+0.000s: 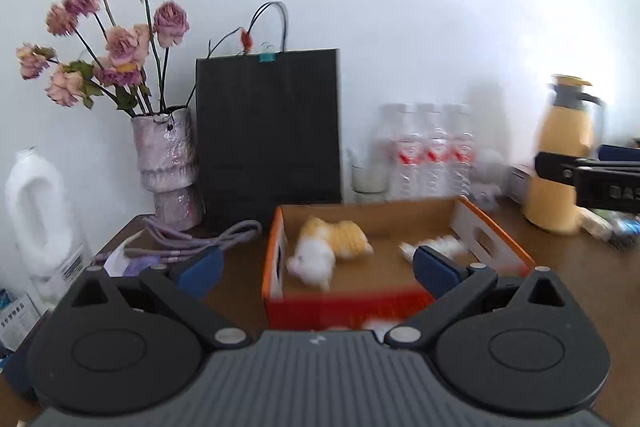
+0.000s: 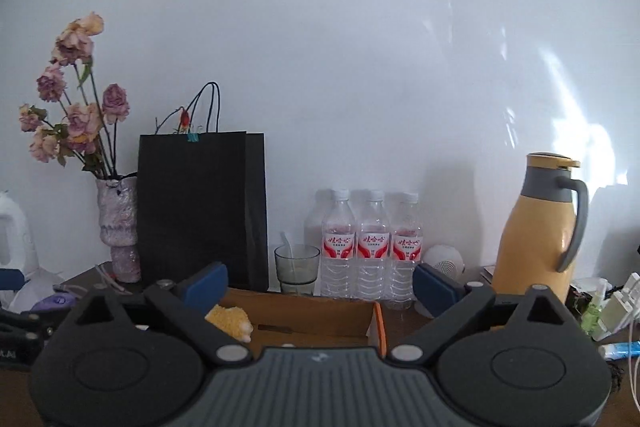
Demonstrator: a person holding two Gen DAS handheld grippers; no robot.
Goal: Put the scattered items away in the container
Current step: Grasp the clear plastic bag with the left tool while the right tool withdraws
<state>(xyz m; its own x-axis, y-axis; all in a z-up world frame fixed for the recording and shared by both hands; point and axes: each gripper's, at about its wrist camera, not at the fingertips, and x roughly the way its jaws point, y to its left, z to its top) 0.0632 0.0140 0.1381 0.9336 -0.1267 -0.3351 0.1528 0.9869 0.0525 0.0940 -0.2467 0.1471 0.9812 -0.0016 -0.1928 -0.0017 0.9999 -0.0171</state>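
In the left wrist view, an open cardboard box [image 1: 400, 255] with orange-red outer walls and a cut-out handle slot sits on the brown wooden surface [image 1: 240, 287]. Inside it lies a fluffy yellow-and-white plush toy [image 1: 328, 247], long axis running from the box's near left toward its back right. The left gripper [image 1: 318, 263] stands wide and empty before the box. Behind the box stand a matte black paper bag [image 1: 268, 131] and clear water bottles [image 1: 428, 151]; left of it, coiled lilac cables [image 1: 192, 239].

In the right wrist view, the right gripper [image 2: 320, 281] is spread wide, holding nothing, above the box [image 2: 312, 315]. A yellow jug [image 2: 540, 227] stands right of it.
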